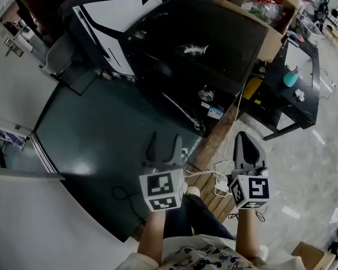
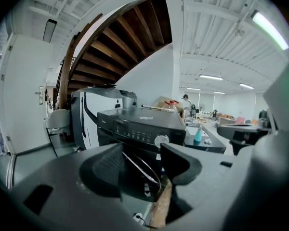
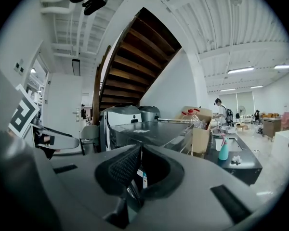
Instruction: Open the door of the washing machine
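Observation:
The black washing machine (image 1: pixel 197 44) stands ahead of me, its front facing the dark green floor. Its round door (image 1: pixel 177 110) shows a chrome rim and looks shut, below the control panel knob (image 1: pixel 206 94). In the left gripper view the machine (image 2: pixel 144 124) fills the gap between the jaws, with the door rim (image 2: pixel 143 166) just beyond them. My left gripper (image 1: pixel 164 140) (image 2: pixel 140 154) is open and empty, a short way before the door. My right gripper (image 1: pixel 243 136) (image 3: pixel 138 152) is shut on nothing, off the machine's right corner, and looks across the machine's top (image 3: pixel 154 130).
A white and black appliance (image 1: pixel 118 10) and a grey chair (image 1: pixel 59 55) stand left of the machine. A cardboard box (image 1: pixel 270 35) with bottles sits behind it. A black low table (image 1: pixel 304 103) holds a teal bottle (image 1: pixel 291 79). Cables and a power strip (image 1: pixel 221 185) lie on the wooden pallet.

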Motion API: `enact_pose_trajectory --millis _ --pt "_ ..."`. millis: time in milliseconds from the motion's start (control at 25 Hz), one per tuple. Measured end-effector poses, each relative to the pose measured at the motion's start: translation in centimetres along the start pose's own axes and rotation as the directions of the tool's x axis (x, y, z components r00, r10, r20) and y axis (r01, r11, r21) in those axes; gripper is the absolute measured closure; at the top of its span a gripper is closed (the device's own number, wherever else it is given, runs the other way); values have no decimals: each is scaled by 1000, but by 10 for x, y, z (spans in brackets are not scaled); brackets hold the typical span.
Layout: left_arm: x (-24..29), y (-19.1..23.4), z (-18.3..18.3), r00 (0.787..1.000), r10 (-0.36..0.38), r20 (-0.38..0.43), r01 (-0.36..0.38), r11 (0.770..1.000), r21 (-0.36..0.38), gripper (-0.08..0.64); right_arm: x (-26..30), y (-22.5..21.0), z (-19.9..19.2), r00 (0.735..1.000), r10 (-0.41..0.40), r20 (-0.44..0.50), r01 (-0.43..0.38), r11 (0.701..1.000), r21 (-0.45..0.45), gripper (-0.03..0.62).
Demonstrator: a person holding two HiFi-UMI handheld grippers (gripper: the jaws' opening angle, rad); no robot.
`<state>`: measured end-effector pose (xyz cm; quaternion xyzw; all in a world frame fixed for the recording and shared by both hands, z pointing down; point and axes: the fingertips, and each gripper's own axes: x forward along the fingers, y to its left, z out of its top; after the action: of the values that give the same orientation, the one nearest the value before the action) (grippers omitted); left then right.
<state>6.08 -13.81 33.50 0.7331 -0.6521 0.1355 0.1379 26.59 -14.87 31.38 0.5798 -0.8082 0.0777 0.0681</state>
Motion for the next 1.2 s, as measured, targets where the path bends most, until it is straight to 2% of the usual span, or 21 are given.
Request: enact_pose_trajectory --millis 320,520,720,1200 --pt "46 -4 -27 995 -50 -84 49 999 -11 330 27 -11 -27 999 -34 -42 34 999 8 572" --pt "77 -5 -46 990 -76 -120 70 996 -50 330 41 -15 -49 995 -60 -81 62 998 20 572" --pt "104 -7 -66 980 -108 -167 93 991 -94 330 54 -16 -69 990 -80 -120 83 996 14 572" --pt "168 -23 -116 953 -163 -256 138 984 -110 330 78 -29 -108 977 -137 -161 142 990 18 572"
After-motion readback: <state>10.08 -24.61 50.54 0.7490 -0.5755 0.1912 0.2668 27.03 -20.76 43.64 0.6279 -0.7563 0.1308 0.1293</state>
